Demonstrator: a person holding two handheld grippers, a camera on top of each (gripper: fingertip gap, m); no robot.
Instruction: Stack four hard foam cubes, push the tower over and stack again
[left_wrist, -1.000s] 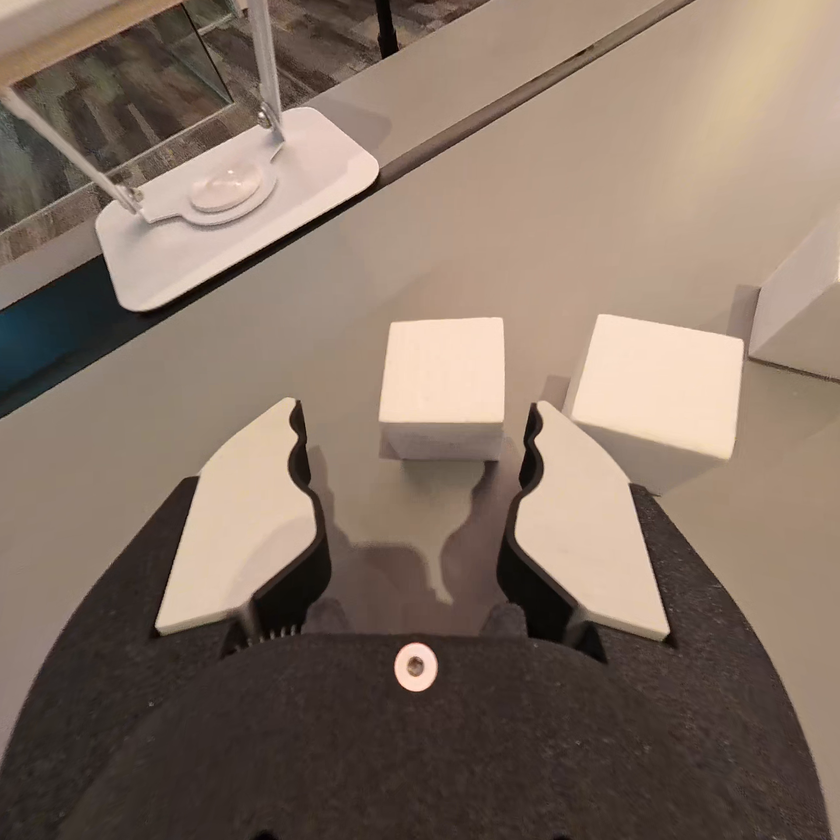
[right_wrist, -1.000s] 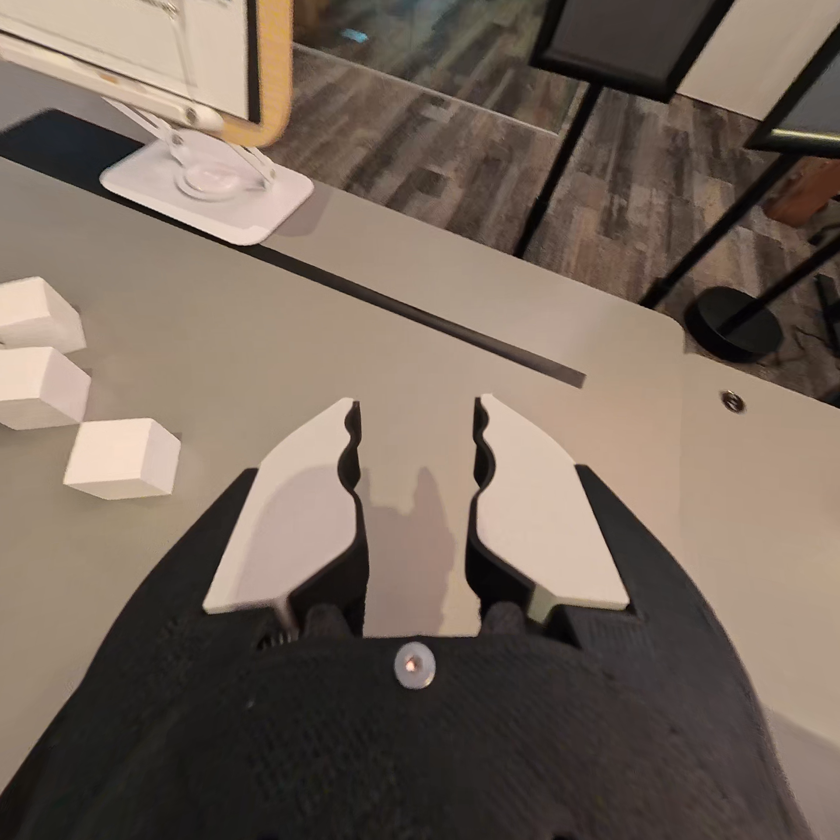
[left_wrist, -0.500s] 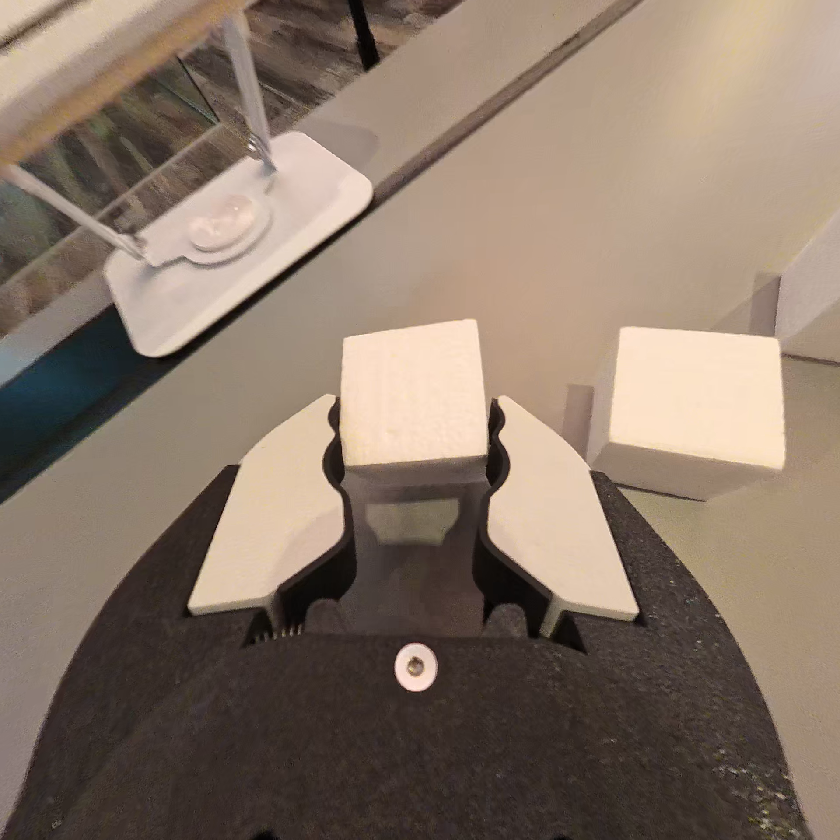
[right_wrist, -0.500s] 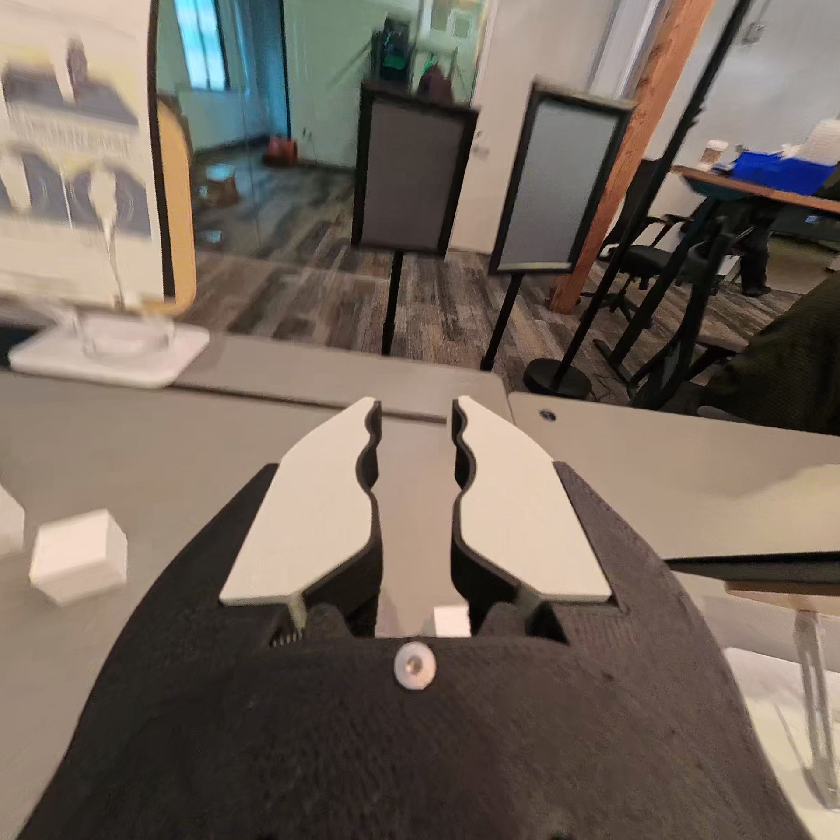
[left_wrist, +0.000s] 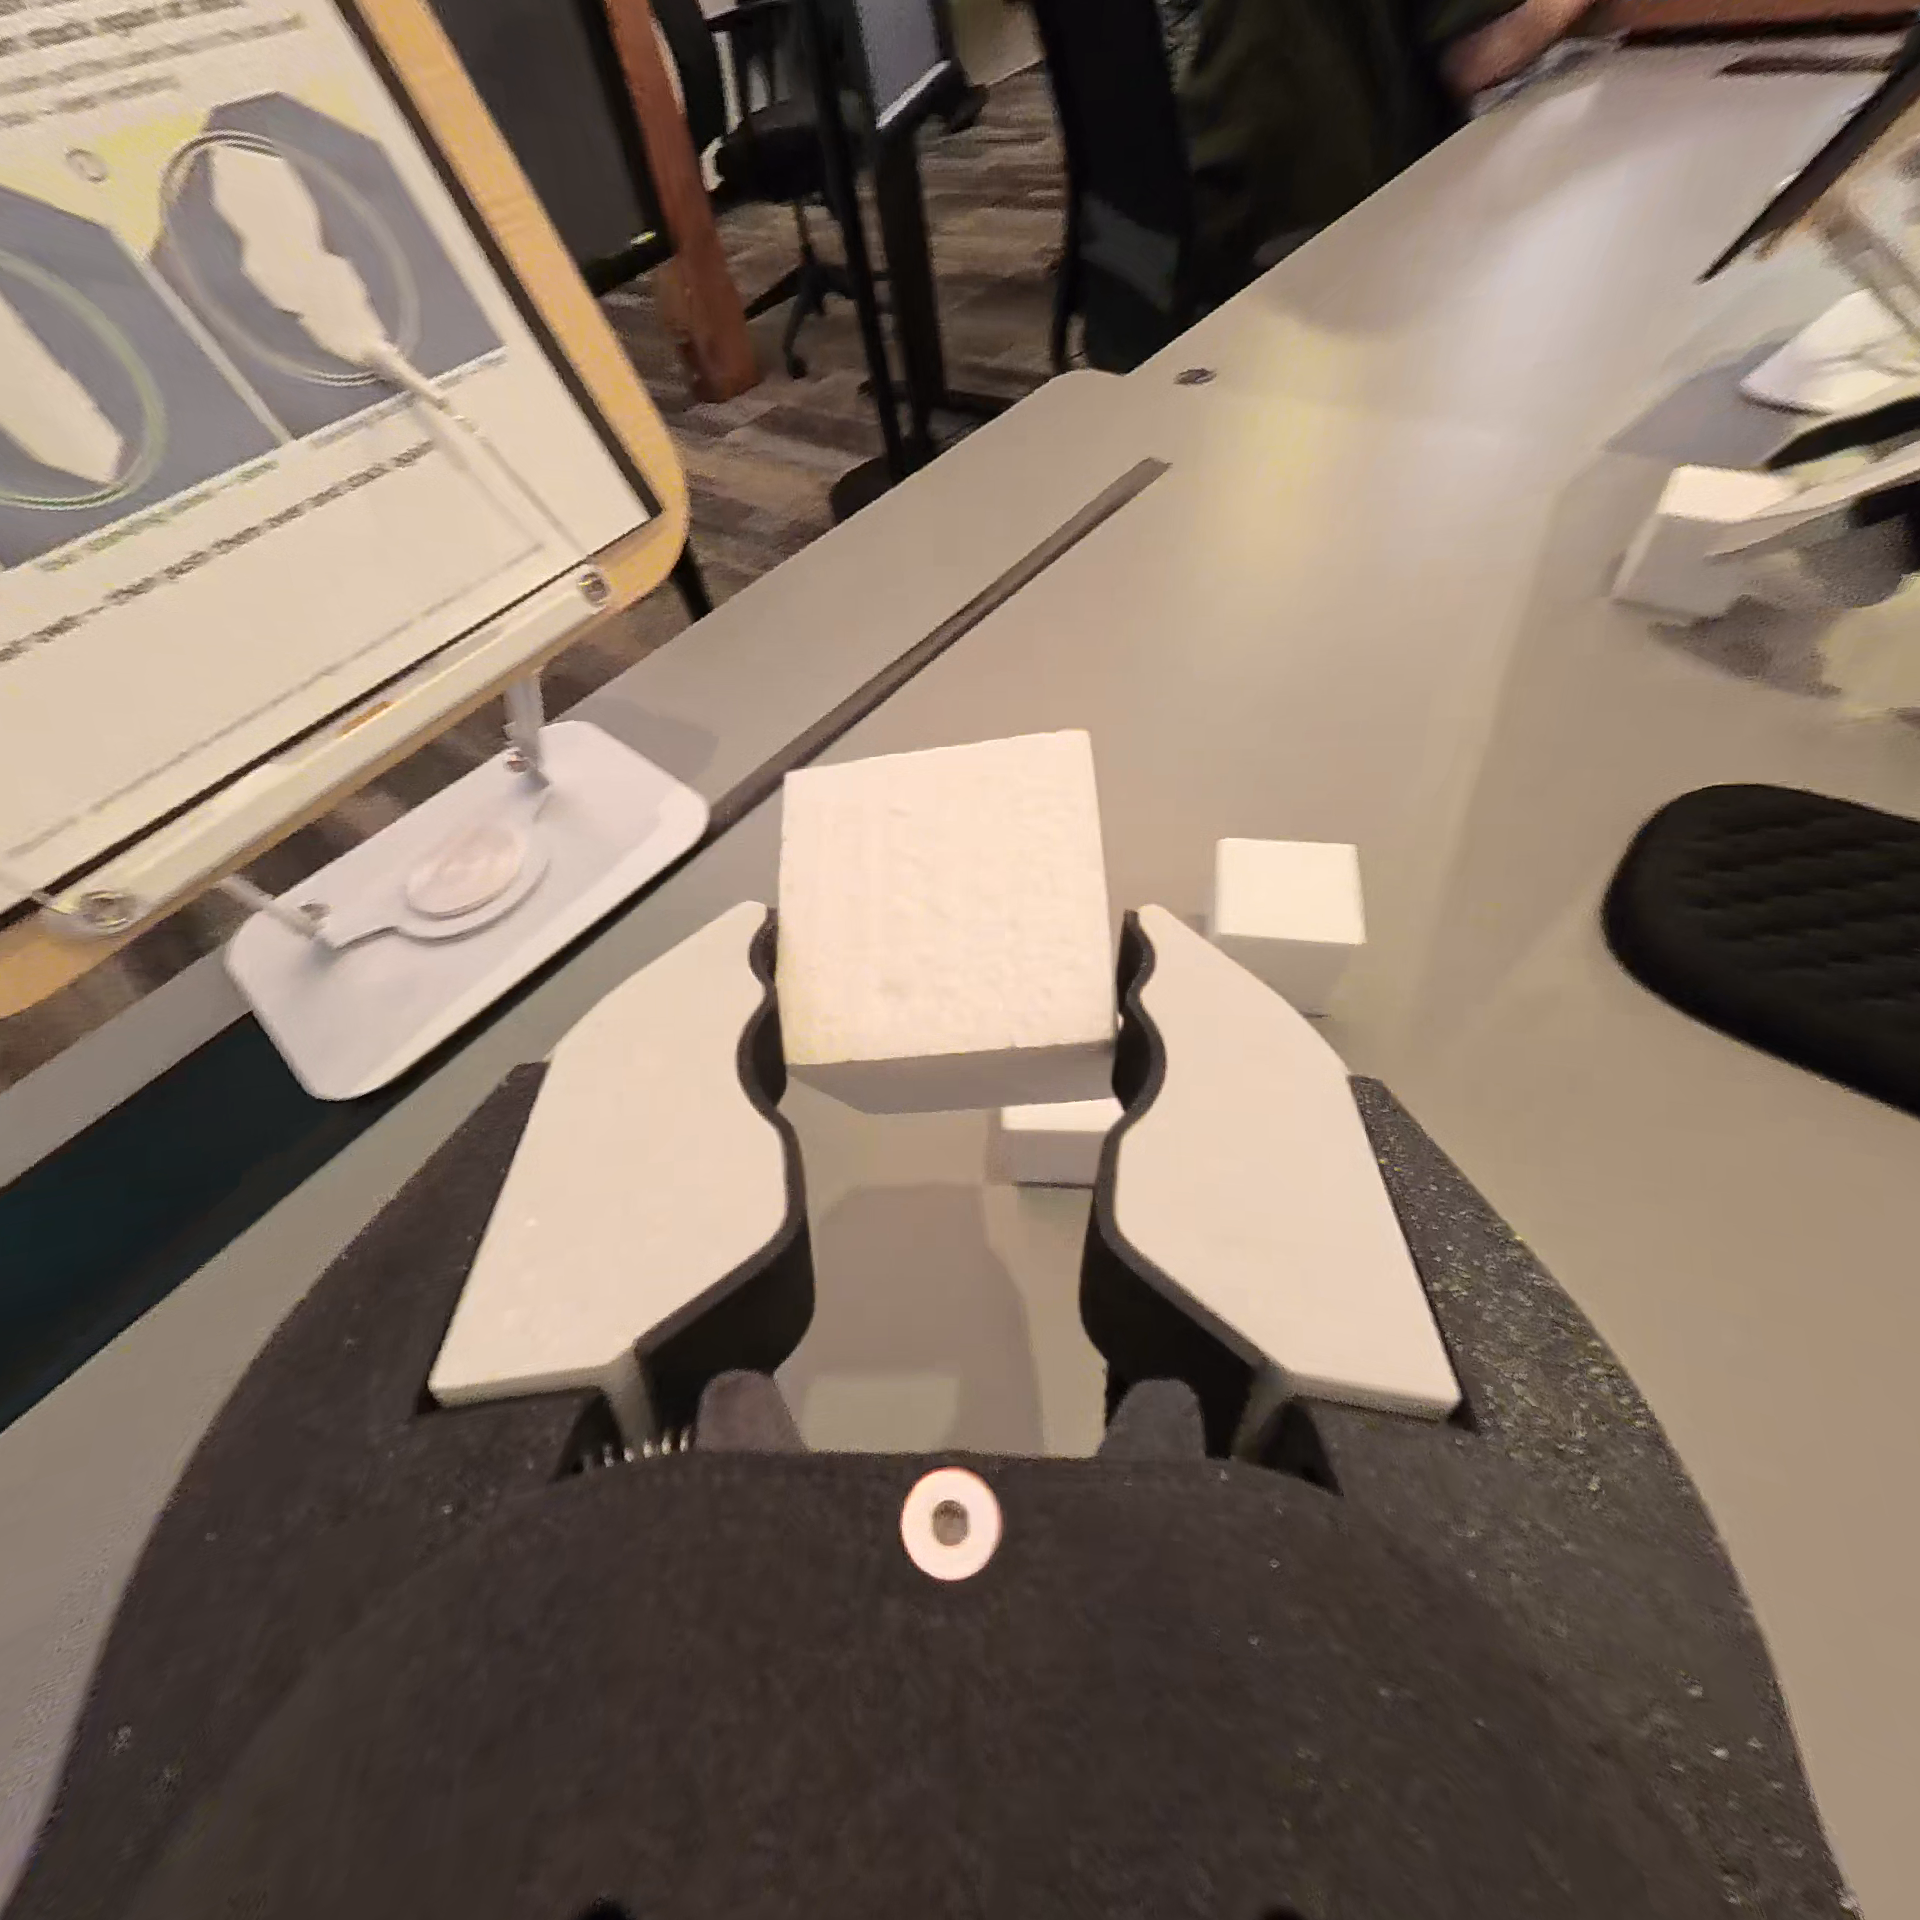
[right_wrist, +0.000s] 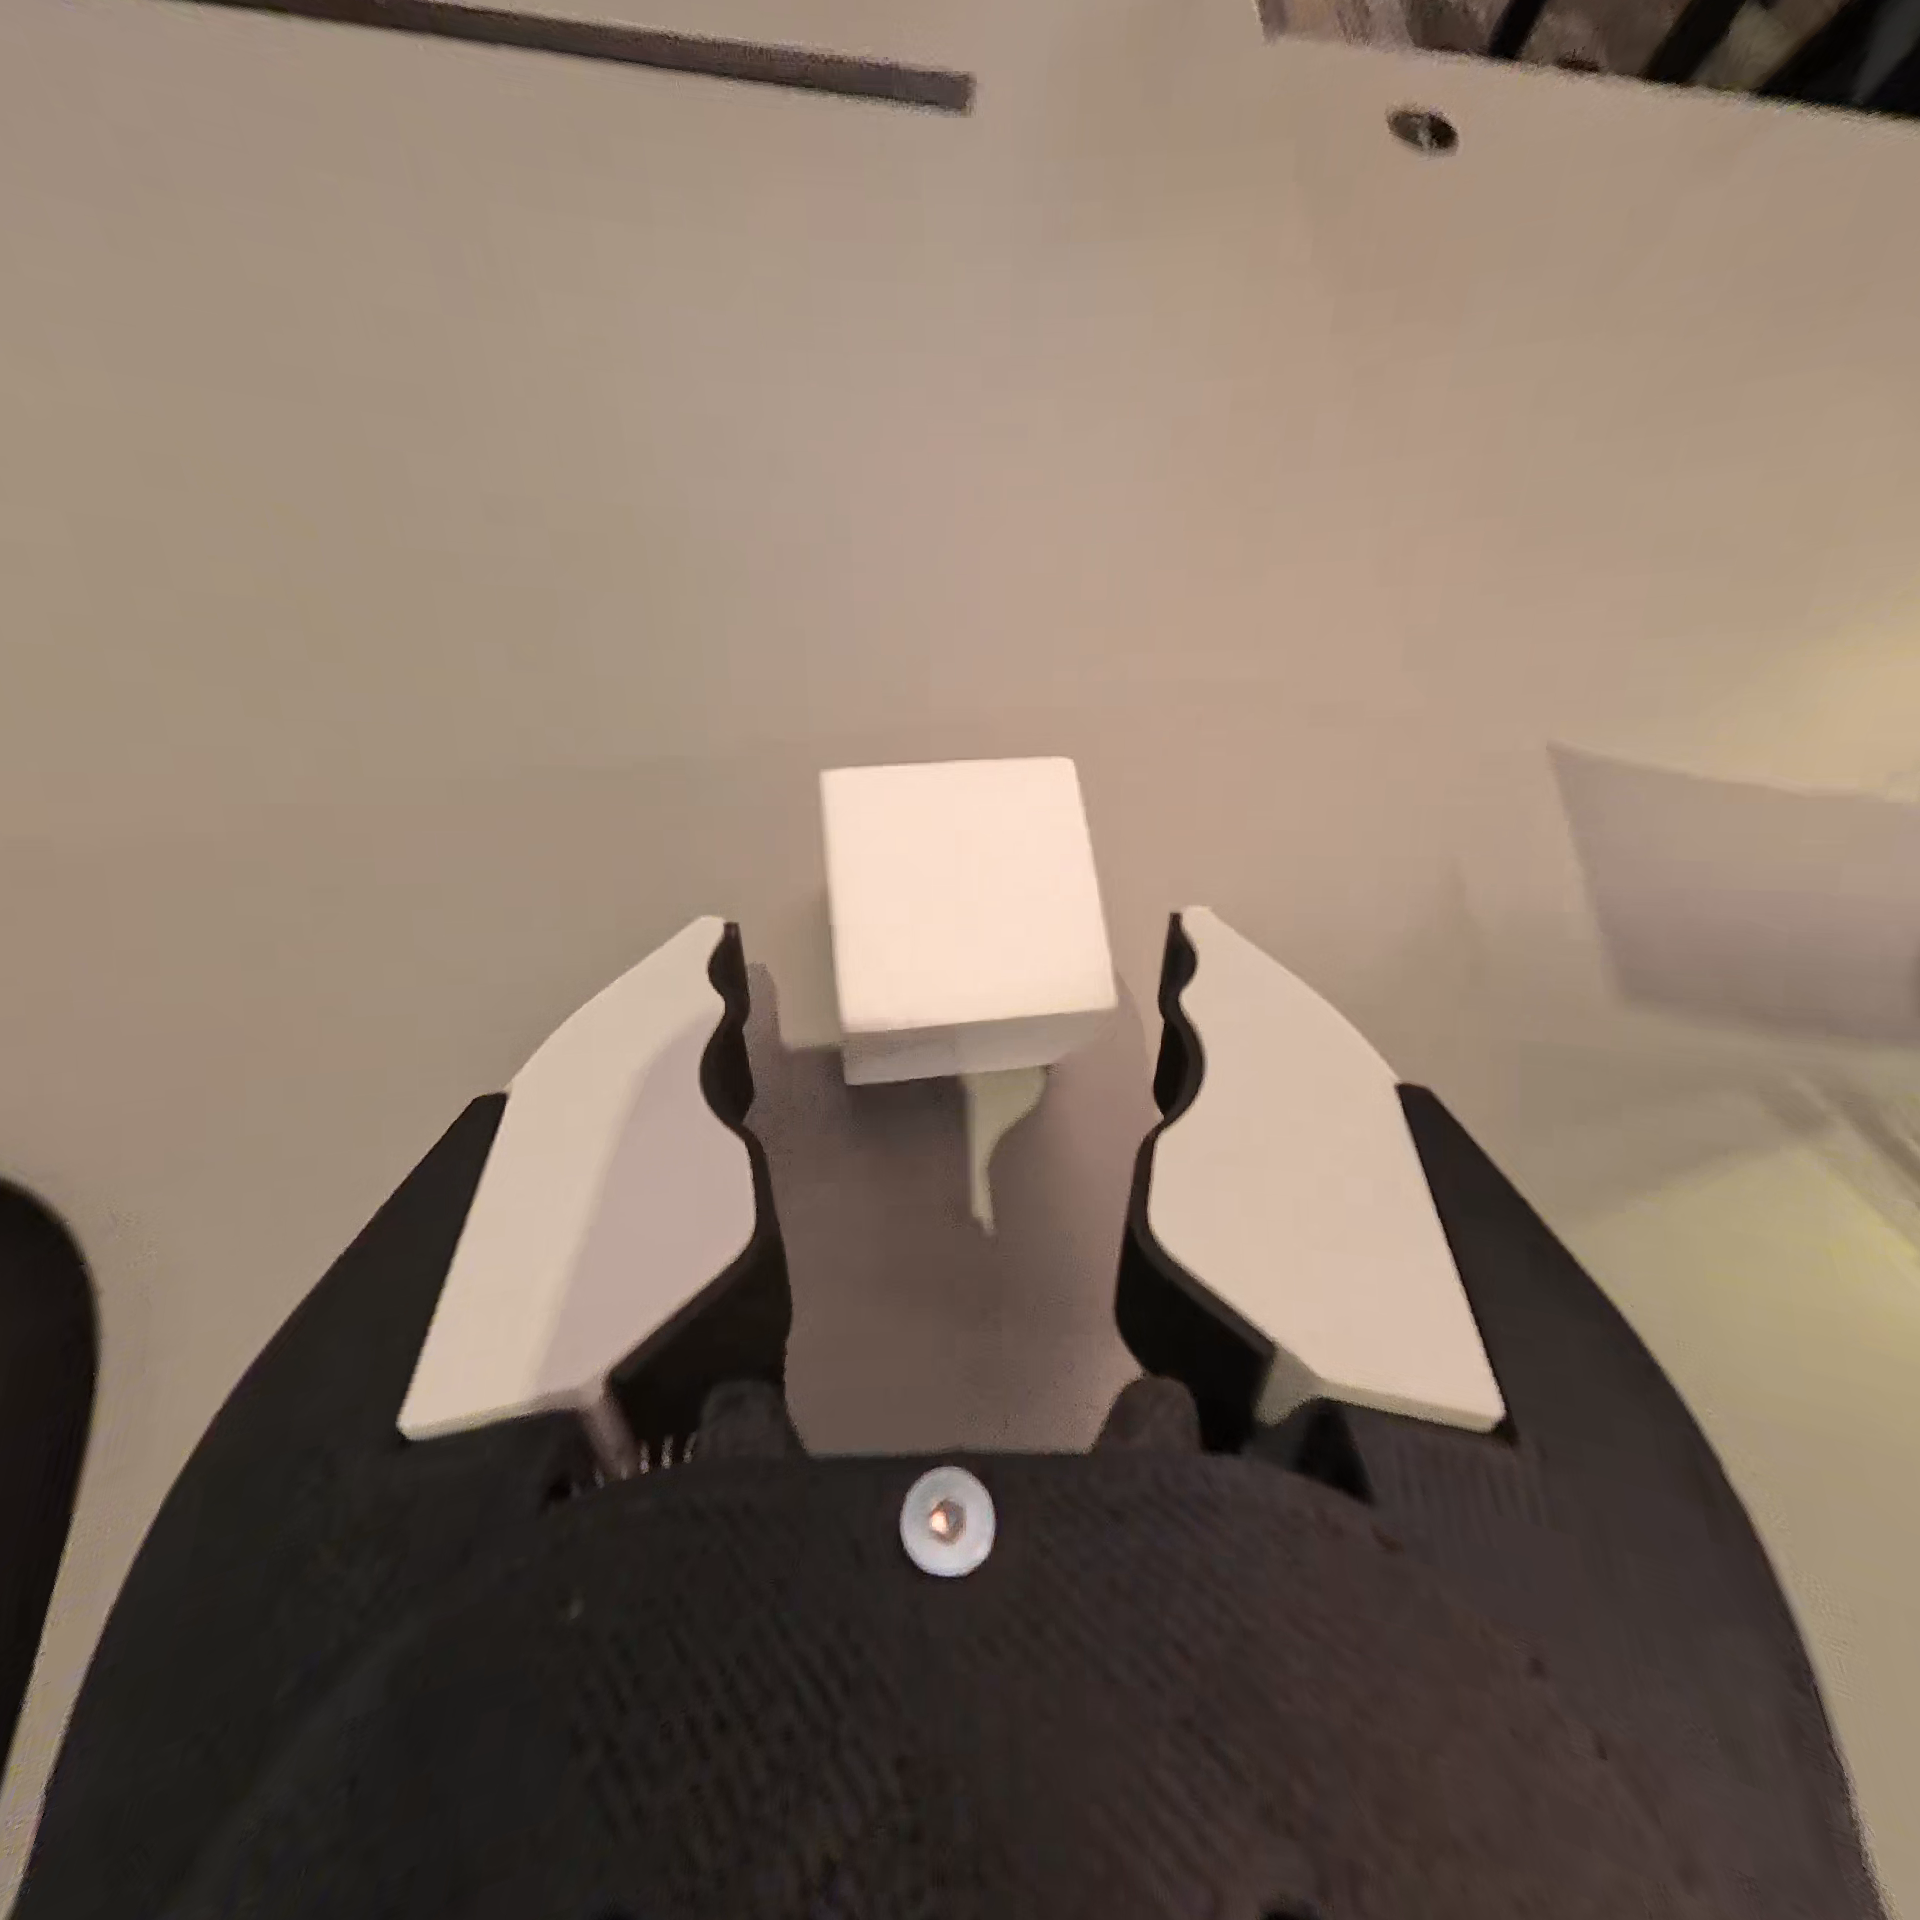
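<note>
While the left gripper (left_wrist: 943, 940) pinches a raised foam cube (left_wrist: 940, 914) at its fingertips, the wide right gripper (right_wrist: 951, 956), seemingly not yet touching, could knock its own cube (right_wrist: 961, 899).

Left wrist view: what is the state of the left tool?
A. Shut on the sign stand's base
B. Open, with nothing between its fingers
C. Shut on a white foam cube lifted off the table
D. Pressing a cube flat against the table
C: the left tool grips the white foam cube on both sides, and grey table shows beneath it.
</note>
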